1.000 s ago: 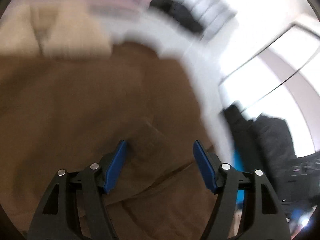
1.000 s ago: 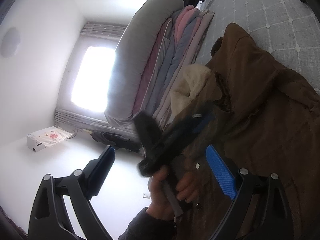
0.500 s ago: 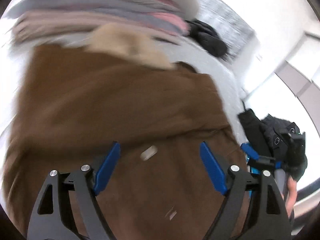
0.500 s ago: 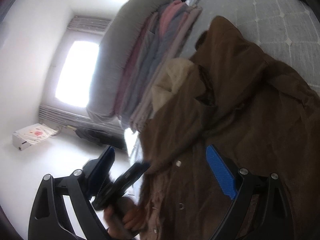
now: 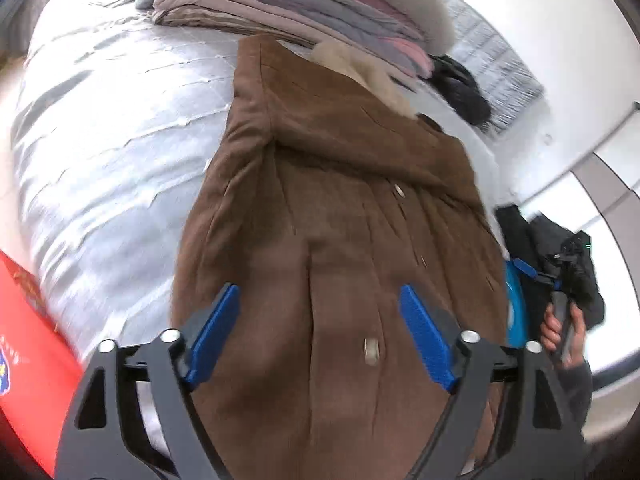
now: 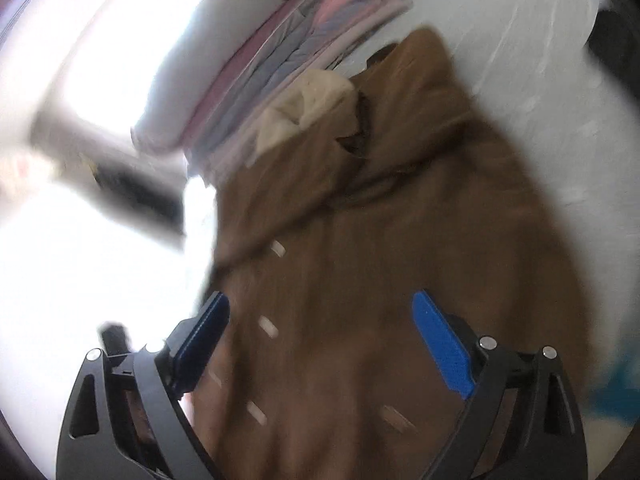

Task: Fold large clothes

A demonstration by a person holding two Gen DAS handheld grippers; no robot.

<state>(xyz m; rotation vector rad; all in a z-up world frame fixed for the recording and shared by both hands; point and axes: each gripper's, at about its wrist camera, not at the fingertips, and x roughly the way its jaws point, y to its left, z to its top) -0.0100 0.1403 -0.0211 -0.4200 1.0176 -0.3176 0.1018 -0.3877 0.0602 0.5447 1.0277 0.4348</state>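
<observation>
A large brown coat point(image 5: 340, 208) with a cream fur collar point(image 5: 360, 68) lies lengthwise on a white quilted bed point(image 5: 100, 140), one sleeve folded across its front. My left gripper point(image 5: 320, 332) hovers above the coat's lower part, its blue-padded jaws opening wide with nothing held between them. In the blurred right wrist view the same coat point(image 6: 400, 240) and collar point(image 6: 308, 108) fill the frame, and my right gripper point(image 6: 324, 344) stands open above the buttoned front, gripping nothing. At the bed's right edge a hand point(image 5: 560, 328) holds that right gripper point(image 5: 560, 276).
A stack of folded quilts point(image 5: 304, 4) lies at the head of the bed behind the collar. Dark clothes point(image 5: 460, 84) sit beyond the coat, and a dark bag point(image 5: 552, 248) lies on the floor at right. A red box point(image 5: 28, 340) sits at the left edge.
My left gripper has swept back along the coat and its jaws have widened. The coat now shows whole. The right wrist view has swung over the coat's front and turned blurry.
</observation>
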